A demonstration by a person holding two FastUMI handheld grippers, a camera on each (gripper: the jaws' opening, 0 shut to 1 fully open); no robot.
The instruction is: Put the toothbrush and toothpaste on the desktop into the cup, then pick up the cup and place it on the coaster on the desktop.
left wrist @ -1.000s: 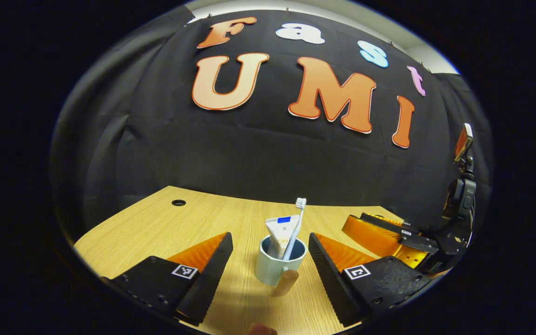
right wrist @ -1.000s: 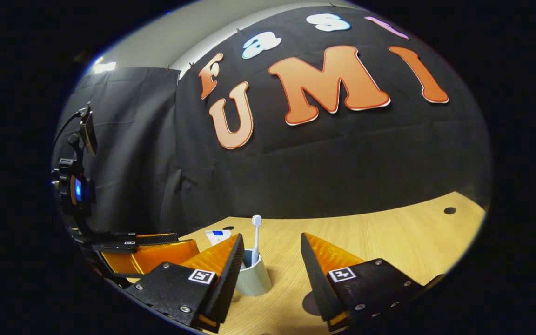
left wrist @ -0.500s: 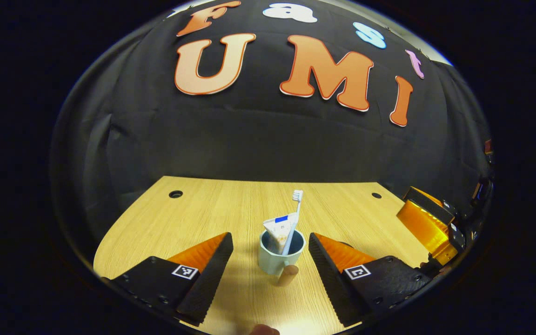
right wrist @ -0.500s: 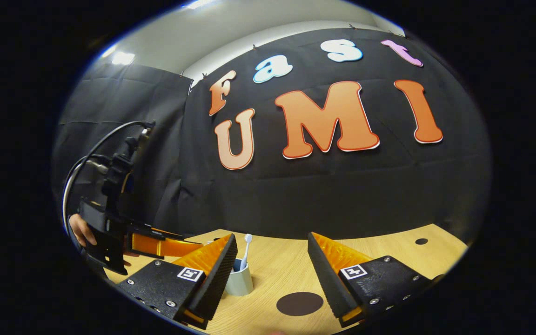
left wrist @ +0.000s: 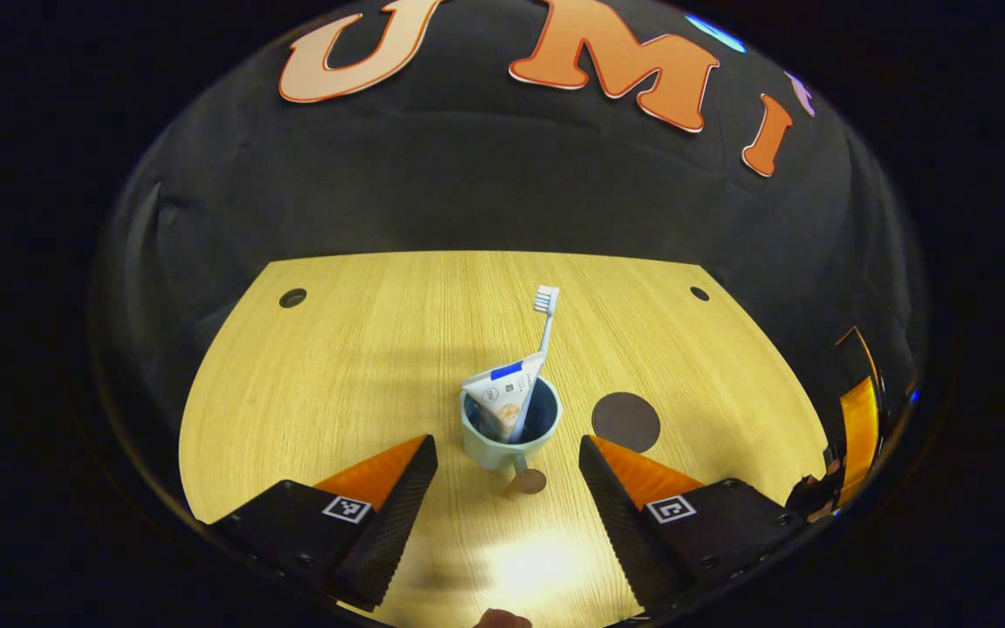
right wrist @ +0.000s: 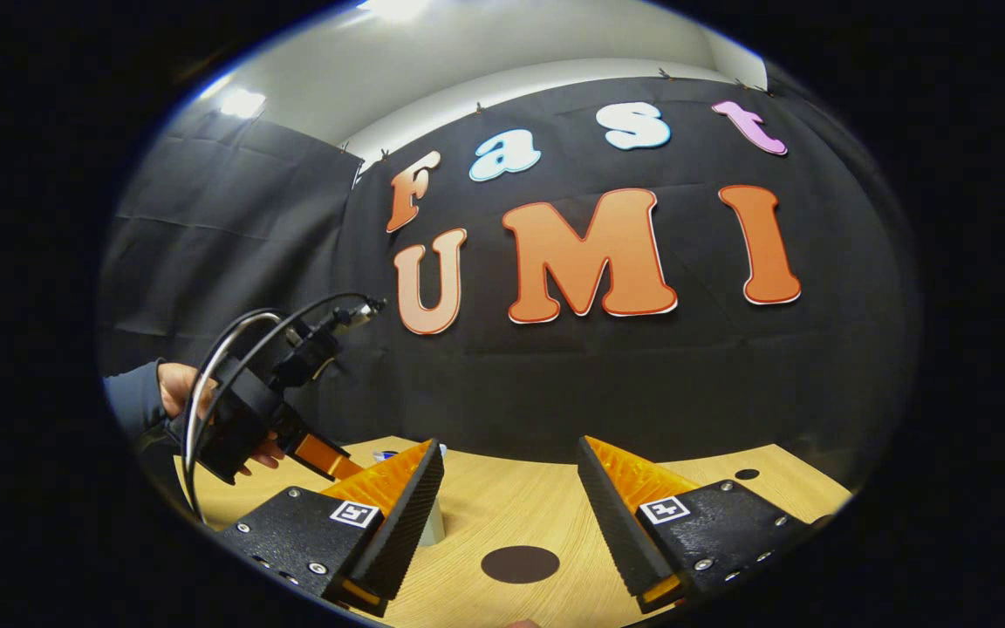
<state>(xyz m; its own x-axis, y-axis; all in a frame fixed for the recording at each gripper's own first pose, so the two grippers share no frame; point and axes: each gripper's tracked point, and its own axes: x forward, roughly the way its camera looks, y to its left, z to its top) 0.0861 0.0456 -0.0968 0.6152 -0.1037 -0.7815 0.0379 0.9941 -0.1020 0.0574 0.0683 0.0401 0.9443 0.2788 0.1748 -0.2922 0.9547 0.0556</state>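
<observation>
A pale blue cup [left wrist: 489, 450] with a brown handle stands on the wooden desktop, holding a white toothbrush [left wrist: 543, 316] and a toothpaste tube [left wrist: 502, 397]. My left gripper [left wrist: 507, 467] hovers open above and just short of the cup, one finger on each side of it. A dark round coaster [left wrist: 625, 421] lies to the cup's right. In the right gripper view, my right gripper [right wrist: 509, 471] is open over the desk, the coaster [right wrist: 519, 563] lies between its fingers, and the cup [right wrist: 431, 523] is mostly hidden behind its left finger.
The desktop [left wrist: 363, 349] has two small cable holes [left wrist: 292, 298] near its back corners. In the right gripper view a hand holds the left gripper [right wrist: 245, 414] at the left. The right gripper's orange part [left wrist: 856, 419] sits at the right edge of the left gripper view.
My left gripper has risen and tilted down, so the cup and coaster now lie lower in its view. My right gripper has pulled back and away from the cup.
</observation>
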